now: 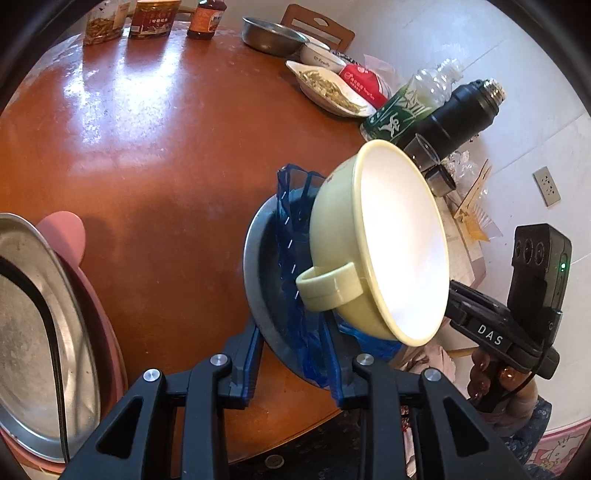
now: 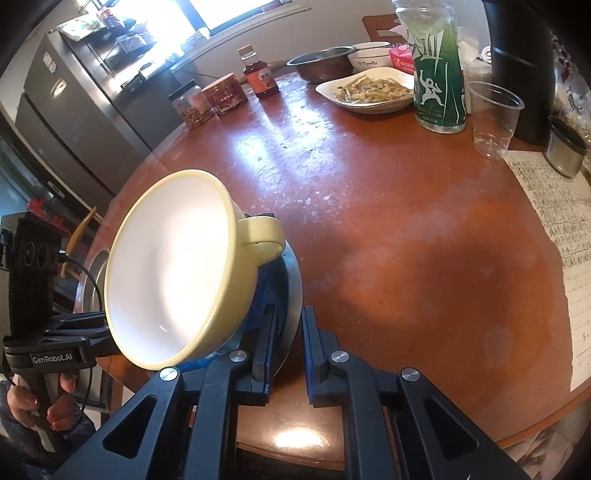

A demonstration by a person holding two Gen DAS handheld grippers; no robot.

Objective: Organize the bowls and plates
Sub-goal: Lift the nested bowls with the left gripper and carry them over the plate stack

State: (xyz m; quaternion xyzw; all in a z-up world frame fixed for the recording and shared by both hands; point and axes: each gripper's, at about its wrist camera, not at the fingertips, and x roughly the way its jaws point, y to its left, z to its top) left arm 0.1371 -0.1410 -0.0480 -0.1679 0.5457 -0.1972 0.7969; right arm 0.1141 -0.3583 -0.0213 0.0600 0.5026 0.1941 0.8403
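A grey metal plate (image 1: 260,266) stands tilted up on its edge above the brown round table (image 1: 147,155). A pale yellow bowl (image 1: 399,243) with a loop handle leans on its side against the plate's face, its white inside turned away from the plate. My left gripper (image 1: 299,181) is shut on the plate's rim, one blue finger behind the plate and one between plate and bowl. In the right wrist view the plate (image 2: 295,291) shows edge-on beside the bowl (image 2: 173,266). My right gripper (image 2: 282,266) is shut on its rim from the opposite side.
At the left a second metal plate (image 1: 33,314) lies on a pink dish (image 1: 68,232). Across the table stand jars (image 1: 153,18), a steel bowl (image 1: 269,35), a white dish of food (image 2: 369,90), a green bottle (image 2: 439,81), a clear cup (image 2: 493,118) and a black flask (image 1: 461,110). Written paper (image 2: 554,240) covers the right edge.
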